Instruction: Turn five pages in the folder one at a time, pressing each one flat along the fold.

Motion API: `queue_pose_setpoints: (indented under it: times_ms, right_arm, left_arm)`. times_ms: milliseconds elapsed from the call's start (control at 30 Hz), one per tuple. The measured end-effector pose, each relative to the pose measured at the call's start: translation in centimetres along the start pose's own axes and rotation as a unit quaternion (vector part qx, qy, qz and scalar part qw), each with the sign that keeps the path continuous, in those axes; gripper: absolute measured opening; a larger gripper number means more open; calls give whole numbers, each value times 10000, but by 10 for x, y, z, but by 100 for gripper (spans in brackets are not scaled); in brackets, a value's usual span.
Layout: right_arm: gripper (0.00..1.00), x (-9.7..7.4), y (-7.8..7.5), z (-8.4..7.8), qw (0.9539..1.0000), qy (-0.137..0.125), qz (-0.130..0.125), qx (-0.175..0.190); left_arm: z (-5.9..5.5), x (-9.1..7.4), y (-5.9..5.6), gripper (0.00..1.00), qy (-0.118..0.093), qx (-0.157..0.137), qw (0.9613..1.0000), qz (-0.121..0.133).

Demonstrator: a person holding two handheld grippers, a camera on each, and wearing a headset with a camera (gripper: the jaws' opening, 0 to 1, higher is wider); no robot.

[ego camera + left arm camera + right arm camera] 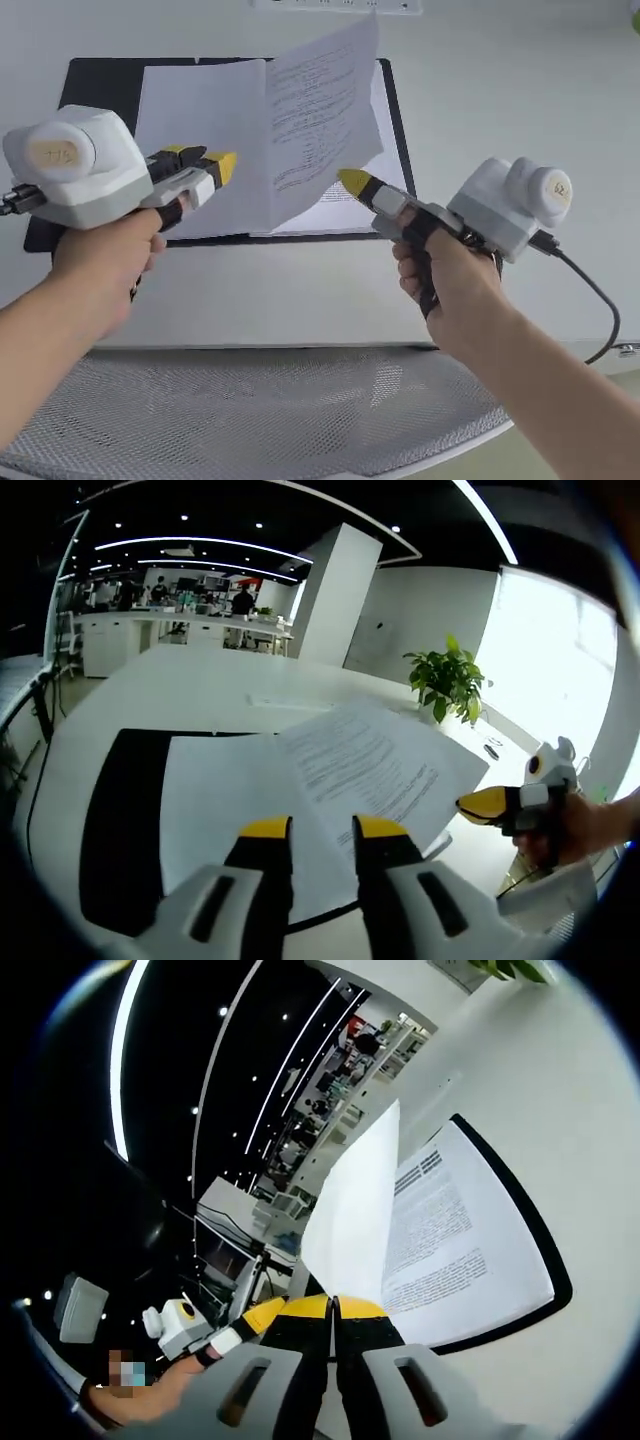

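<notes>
The flat black folder (100,80) lies open on the white table (500,100), with white sheets across both halves. The left-hand white sheet (200,130) lies flat and shows little print. One white printed page (320,110) stands lifted from the fold, tilted, its top corner high above the folder's far edge. Beneath it, a flat printed page (450,1250) covers the folder's right half.

The right gripper (355,182) has its yellow-tipped jaws closed together on the lower edge of the lifted page. In the right gripper view the sheet rises straight from between the jaws of the right gripper (333,1305).

The left gripper (203,160) hovers over the near edge of the left-hand sheet, just beside the fold. Its yellow-tipped jaws stand narrowly apart and grip nothing, and whether they touch the paper cannot be told. The lifted page lies between the two grippers.

A grey mesh chair back (250,410) sits nearest the person.
</notes>
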State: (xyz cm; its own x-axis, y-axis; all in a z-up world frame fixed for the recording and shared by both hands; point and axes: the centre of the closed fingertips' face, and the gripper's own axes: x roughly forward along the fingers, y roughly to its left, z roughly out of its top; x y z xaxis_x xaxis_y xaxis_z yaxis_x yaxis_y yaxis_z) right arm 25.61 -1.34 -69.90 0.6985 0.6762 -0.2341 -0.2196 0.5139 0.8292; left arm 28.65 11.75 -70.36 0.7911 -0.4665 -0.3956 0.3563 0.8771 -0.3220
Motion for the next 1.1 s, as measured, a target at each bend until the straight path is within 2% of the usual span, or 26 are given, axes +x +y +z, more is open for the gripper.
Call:
queue_pose_setpoints:
  times_ms: [233,500,567,833,1100]
  right_arm:
    - [0,16,24,-13,9983,281,250,-446]
    - [0,36,41,-32,9957,557,364,-647]
    - [0,42,45,-38,9945,649,392,-722]
    - [0,67,59,-66,9868,1087,443,-1114]
    - [0,89,63,-95,9806,1442,436,-1251]
  left_arm:
    - [4,-25,20,25,15,-38,9999,153]
    - [11,-53,39,25,-56,-88,9996,271]
    - [12,-60,47,26,-84,-118,9994,314]
    - [18,-83,64,26,-175,-221,9988,393]
    - [11,-104,82,27,-130,-227,9984,491]
